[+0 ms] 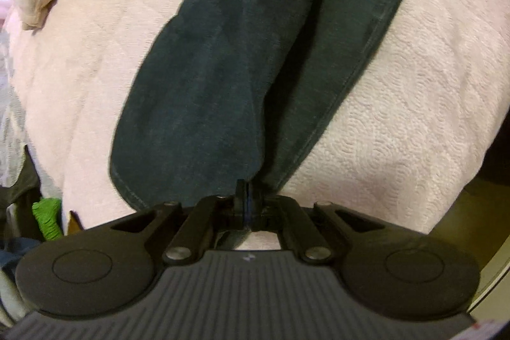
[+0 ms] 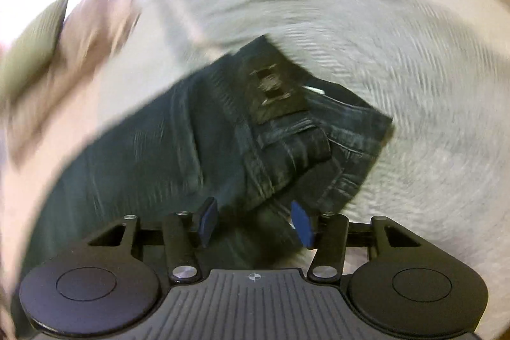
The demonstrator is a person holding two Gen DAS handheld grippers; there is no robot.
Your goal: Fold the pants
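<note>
Left gripper (image 1: pixel 246 196) low over white quilt (image 1: pixel 398 123), jaws pinched on hem of dark pants (image 1: pixel 216 78), right gripper (image 2: pixel 253 223) above waistband, jaws apart, denim between pads, view blurred

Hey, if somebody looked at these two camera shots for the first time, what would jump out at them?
Dark jeans lie across a pale quilted bedspread, legs running away from the left hand-held gripper, which is pinched shut on their hem. In the blurred right view, the right hand-held gripper hangs open over the waistband end.
</note>
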